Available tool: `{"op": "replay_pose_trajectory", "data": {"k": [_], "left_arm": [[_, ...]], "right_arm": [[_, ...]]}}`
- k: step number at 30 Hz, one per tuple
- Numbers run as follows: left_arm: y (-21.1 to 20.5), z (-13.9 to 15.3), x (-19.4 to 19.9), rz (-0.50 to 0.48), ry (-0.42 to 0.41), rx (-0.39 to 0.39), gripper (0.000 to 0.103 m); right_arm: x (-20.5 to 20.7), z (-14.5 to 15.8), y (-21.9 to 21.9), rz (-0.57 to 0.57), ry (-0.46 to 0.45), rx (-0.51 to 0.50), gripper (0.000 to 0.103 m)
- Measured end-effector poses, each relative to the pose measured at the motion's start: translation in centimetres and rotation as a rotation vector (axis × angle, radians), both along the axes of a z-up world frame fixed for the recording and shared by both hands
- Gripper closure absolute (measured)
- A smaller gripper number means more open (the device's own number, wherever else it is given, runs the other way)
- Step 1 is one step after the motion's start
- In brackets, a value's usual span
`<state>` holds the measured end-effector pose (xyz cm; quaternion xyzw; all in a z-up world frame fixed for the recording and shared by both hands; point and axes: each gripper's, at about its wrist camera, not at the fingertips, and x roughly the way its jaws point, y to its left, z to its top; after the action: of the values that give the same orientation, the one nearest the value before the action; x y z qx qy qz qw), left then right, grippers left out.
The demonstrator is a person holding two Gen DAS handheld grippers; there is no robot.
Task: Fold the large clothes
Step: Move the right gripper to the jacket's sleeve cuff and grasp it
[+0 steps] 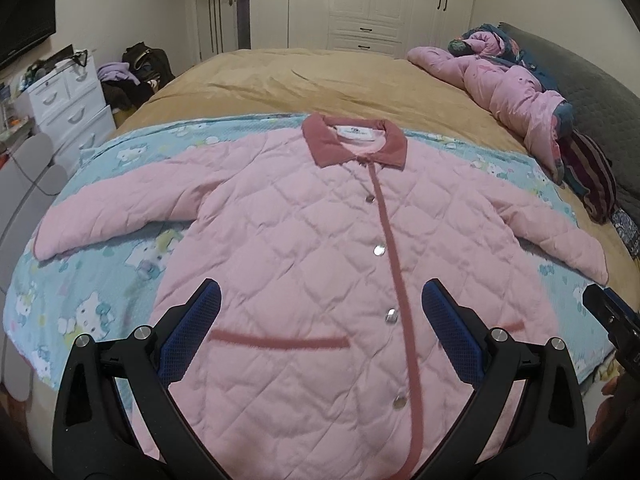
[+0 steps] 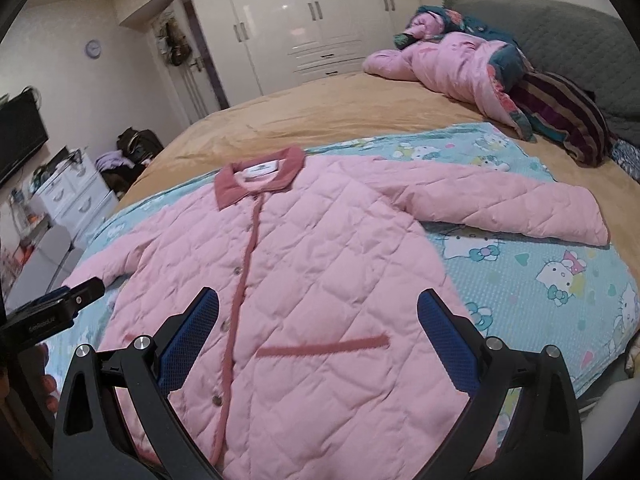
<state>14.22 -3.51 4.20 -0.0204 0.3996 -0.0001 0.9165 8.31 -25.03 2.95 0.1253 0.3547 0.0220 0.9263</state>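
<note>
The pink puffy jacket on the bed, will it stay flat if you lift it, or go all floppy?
Probably floppy: the pink quilted jacket is soft padded fabric lying limp on the cartoon-cat sheet, so its spread sleeves would likely dangle. It looks puffy, so probably light for its size. The snaps look fastened, so the front should stay together.

A: Soft, even indoor light in both views, with only faint shadows along the jacket (image 1: 304, 240) sleeves.

B: There's glare on the glossy wardrobe doors (image 2: 288, 20), upper middle. Fisheye bends the bed (image 1: 280, 80), corners go black, and the lower jacket is slightly blurred.
</note>
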Motion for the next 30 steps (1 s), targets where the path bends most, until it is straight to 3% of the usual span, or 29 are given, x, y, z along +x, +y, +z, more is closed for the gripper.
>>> {"op": "replay_pose_trajectory", "data": {"k": [11,30], "left_arm": [[-3.5,0.0,5.2,-0.034,-0.003,-0.043,0.009],[-8.0,-2.2,12.5,-0.104,0.029,-0.054,0.009]], "right_arm": [[3.7,-0.5,-4.0,-0.060,0.000,0.022,0.004],[8.6,-2.6,-12.3,-0.278,0.033,0.052,0.004]]}}
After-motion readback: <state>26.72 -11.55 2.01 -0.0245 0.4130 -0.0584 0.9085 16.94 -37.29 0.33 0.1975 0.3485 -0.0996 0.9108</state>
